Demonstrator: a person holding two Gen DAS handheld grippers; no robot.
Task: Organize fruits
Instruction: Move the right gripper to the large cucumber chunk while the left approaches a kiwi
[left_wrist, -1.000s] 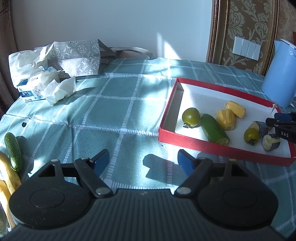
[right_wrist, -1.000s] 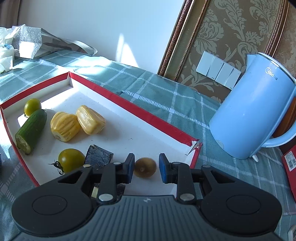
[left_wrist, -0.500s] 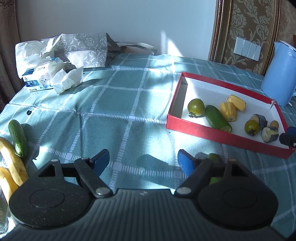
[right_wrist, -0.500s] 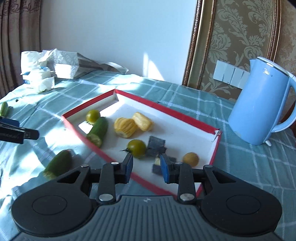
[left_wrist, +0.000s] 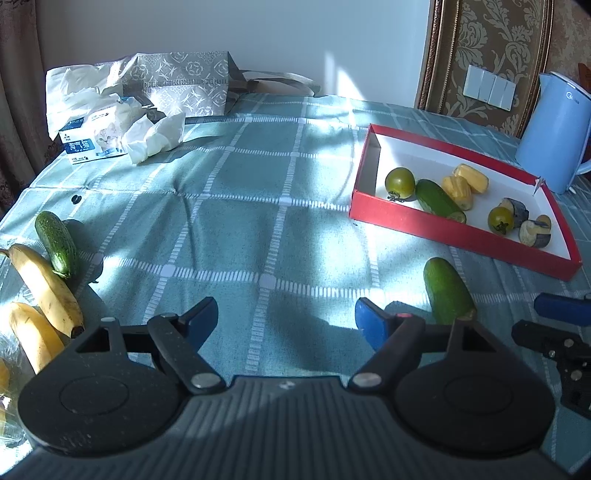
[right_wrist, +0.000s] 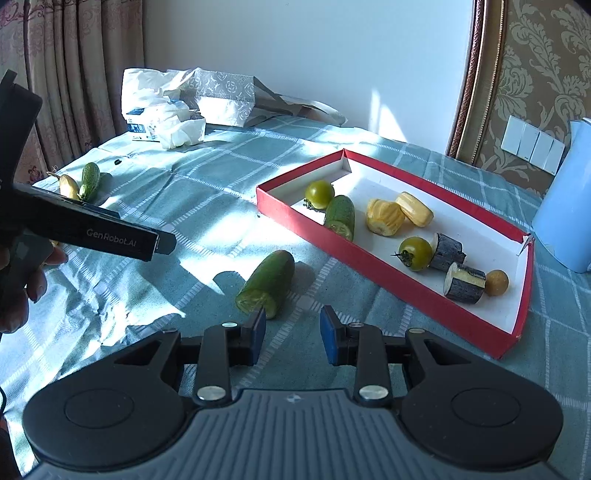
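Note:
The red tray (right_wrist: 369, 258) holds two green tomatoes (right_wrist: 319, 192), a cut cucumber (right_wrist: 341, 216), yellow pieces (right_wrist: 384, 218), two eggplant chunks (right_wrist: 447, 253) and a small brown fruit (right_wrist: 496, 282). Another cut cucumber piece (right_wrist: 269, 284) lies on the cloth just in front of the tray, slightly left of my right gripper (right_wrist: 291, 332). That gripper's jaws are nearly together and hold nothing. My left gripper (left_wrist: 284, 319) stands wide open and empty over bare cloth, with the same cucumber piece (left_wrist: 447, 291) to its right. A whole cucumber (left_wrist: 55, 243) and bananas (left_wrist: 48, 288) lie at the far left.
A blue kettle (left_wrist: 554, 136) stands behind the tray's right end. At the back left are a tissue box (left_wrist: 92, 142), crumpled tissues and a patterned bag (left_wrist: 184, 85). A hand (right_wrist: 22, 280) holds the left gripper's body at the left of the right wrist view.
Both grippers have pulled back from the tray. The right one left the small brown fruit in the tray and swung left, so the loose cucumber piece came into view.

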